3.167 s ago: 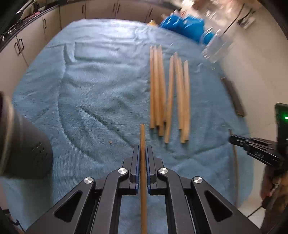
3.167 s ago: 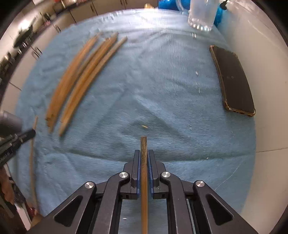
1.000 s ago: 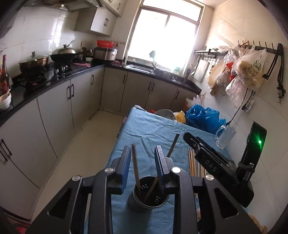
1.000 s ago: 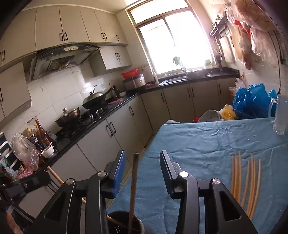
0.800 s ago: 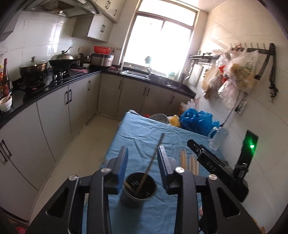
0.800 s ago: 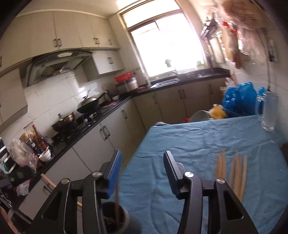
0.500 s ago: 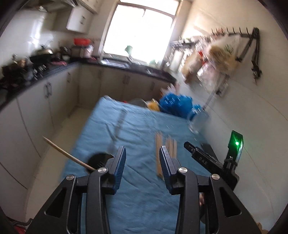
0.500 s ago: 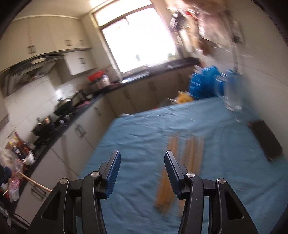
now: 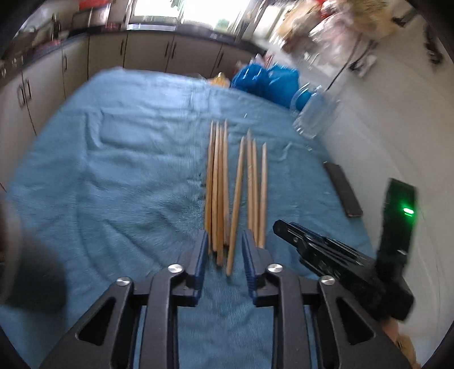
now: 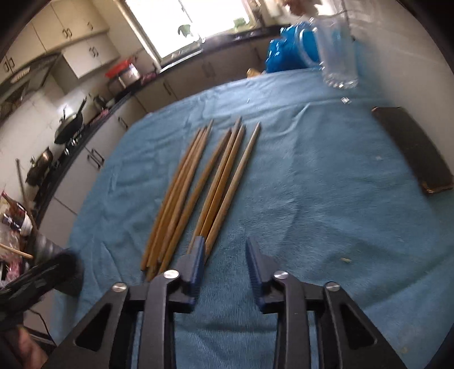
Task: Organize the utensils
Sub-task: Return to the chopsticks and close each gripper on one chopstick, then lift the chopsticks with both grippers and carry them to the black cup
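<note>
Chopsticks on blue towel, two grippers above; no legible writing.

Left wrist: left gripper (image 9: 222,257) jaws apart and closing, empty, over near ends of chopsticks (image 9: 234,187) on towel (image 9: 113,176); right gripper (image 9: 286,230) alongside; glass (image 9: 312,116), phone (image 9: 342,193).
Right wrist: right gripper (image 10: 224,259) jaws apart and closing, empty, just right of chopsticks (image 10: 198,187); glass (image 10: 337,56), phone (image 10: 411,147).

Kitchen: bright window (image 10: 193,20) over dark countertop (image 10: 181,65), beige base cabinets (image 9: 147,54) past the table's far edge, white tiled wall (image 9: 397,136) along its right edge.
</note>
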A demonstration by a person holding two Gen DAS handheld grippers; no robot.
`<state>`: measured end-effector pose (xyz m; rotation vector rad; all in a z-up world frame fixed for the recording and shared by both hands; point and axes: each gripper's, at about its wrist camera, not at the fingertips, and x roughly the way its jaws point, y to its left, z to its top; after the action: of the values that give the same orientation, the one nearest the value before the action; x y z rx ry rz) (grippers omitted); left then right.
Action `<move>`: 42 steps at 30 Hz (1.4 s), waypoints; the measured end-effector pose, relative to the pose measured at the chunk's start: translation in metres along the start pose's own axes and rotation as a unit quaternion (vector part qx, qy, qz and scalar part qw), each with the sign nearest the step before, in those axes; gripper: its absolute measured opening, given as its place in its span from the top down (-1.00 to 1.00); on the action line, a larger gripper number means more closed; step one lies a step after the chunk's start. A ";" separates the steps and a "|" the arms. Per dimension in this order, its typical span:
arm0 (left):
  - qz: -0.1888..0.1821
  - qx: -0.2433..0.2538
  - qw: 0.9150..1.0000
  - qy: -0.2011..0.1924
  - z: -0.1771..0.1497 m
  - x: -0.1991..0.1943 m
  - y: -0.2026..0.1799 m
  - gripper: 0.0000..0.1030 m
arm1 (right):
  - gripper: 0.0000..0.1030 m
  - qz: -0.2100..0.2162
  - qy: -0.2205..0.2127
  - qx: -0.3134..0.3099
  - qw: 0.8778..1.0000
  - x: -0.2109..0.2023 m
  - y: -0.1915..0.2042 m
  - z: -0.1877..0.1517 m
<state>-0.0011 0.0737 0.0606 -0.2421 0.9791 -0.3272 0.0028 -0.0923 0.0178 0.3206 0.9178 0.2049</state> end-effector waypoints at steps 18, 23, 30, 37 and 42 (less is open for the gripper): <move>-0.012 -0.017 0.999 0.030 0.021 0.063 0.017 0.84 | 0.79 -0.048 -0.001 -0.046 0.998 0.040 0.001 0.033; 0.005 -0.001 0.999 0.035 0.022 0.065 0.012 0.84 | 0.83 -0.085 0.004 -0.045 0.995 0.036 -0.004 0.035; 0.023 -0.016 0.998 0.049 0.021 0.062 0.016 0.90 | 0.84 -0.094 0.013 -0.029 0.995 0.023 -0.020 0.028; 0.027 -0.044 0.995 0.082 -0.012 0.029 0.032 0.90 | 0.85 -0.075 0.030 -0.002 0.997 0.002 -0.030 0.007; 0.020 -0.027 0.992 0.118 -0.060 -0.007 0.027 0.90 | 0.85 -0.068 0.057 -0.006 0.996 -0.026 -0.034 -0.025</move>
<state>-0.0512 0.0978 0.0247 -0.2364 1.2259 -0.2972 -0.0310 -0.1274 0.0110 0.2368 1.0478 0.1048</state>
